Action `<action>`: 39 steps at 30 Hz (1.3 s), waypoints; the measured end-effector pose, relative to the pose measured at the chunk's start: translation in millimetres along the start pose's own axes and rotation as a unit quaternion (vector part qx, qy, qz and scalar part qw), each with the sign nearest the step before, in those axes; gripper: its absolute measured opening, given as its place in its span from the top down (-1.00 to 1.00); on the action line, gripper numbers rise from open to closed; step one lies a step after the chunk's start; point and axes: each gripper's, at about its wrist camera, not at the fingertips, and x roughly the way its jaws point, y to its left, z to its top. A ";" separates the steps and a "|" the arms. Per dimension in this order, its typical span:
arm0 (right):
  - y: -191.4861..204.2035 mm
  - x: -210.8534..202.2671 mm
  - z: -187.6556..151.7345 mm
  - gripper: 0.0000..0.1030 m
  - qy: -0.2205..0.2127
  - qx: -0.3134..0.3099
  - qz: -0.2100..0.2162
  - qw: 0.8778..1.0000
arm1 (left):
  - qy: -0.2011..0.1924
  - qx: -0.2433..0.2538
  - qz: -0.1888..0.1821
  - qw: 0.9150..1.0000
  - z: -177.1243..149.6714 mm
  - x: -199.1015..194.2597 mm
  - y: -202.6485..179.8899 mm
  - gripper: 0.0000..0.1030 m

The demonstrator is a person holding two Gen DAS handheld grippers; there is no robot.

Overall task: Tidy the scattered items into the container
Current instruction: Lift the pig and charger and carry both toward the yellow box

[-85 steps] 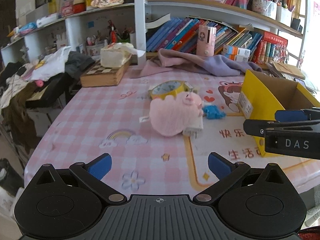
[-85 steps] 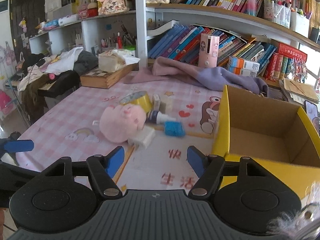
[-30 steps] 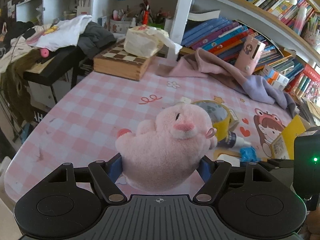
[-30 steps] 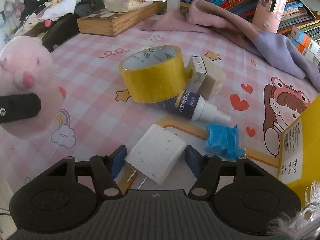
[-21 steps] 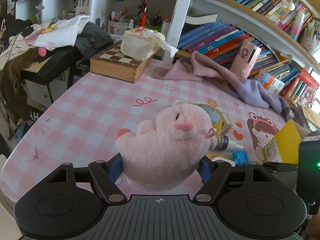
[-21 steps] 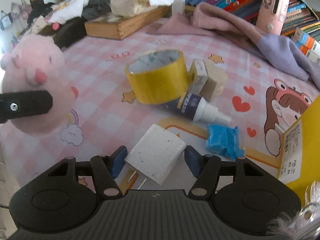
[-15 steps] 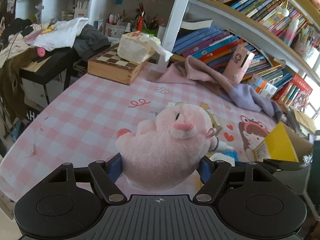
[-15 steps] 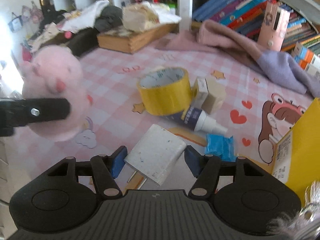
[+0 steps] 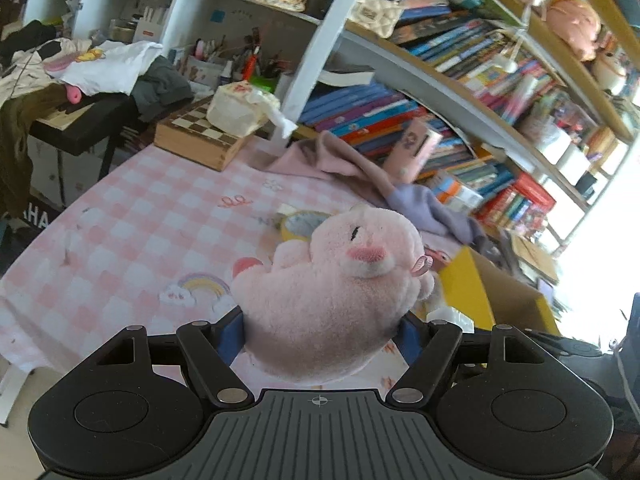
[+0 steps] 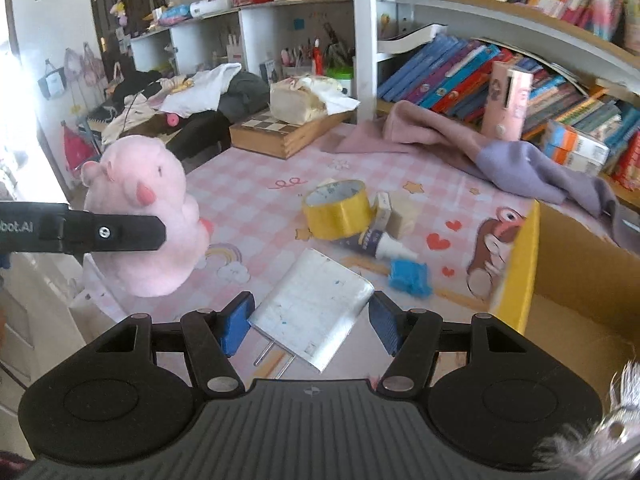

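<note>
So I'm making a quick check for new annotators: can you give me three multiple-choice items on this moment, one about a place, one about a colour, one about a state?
1. Where does the blue wrapped item lie?
A. inside the yellow box
B. on the table mat, between the small bottle and the box
C. on the chessboard box

2. What colour is the tape roll?
A. yellow
B. red
C. green

3. What is the state of the left gripper?
A. open over the table
B. shut on nothing
C. shut on the pink plush pig

Answers:
1 B: it rests on the mat just past the small bottle, short of the yellow box.
2 A: its outer band is yellow.
3 C: both pads press the pink plush pig, held above the table; the right gripper likewise clamps the white charger.
</note>
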 end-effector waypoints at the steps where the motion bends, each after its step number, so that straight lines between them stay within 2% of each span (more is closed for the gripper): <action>1: 2.6 -6.1 -6.2 -0.18 0.001 0.005 -0.004 1.000 | 0.000 -0.001 -0.003 1.000 -4.3 -5.5 -0.9 -0.44; 5: 14.2 -29.4 -29.4 -0.18 -0.001 0.019 -0.021 1.000 | 0.001 -0.015 -0.019 1.000 -29.9 -28.3 -1.5 -0.44; 10: 31.7 -62.2 -61.5 -0.18 -0.002 0.030 -0.037 0.999 | 0.019 -0.033 -0.030 0.999 -67.3 -51.6 -2.3 -0.44; 15: 46.5 -92.0 -92.9 -0.19 0.003 0.038 -0.050 0.998 | 0.023 -0.032 -0.052 0.998 -94.4 -77.2 -7.1 -0.44; 22: 51.4 -126.3 -115.1 -0.18 -0.008 0.055 -0.077 0.995 | 0.022 -0.008 -0.082 0.996 -108.3 -94.7 -24.1 -0.44; 26: 47.0 -143.4 -127.8 -0.19 -0.008 0.072 -0.100 0.992 | 0.036 0.007 -0.107 0.994 -116.3 -94.6 -37.4 -0.44; 39: 28.5 -189.6 -166.9 -0.19 -0.005 0.134 -0.169 0.976 | 0.081 0.057 -0.176 0.980 -135.9 -84.3 -82.6 -0.44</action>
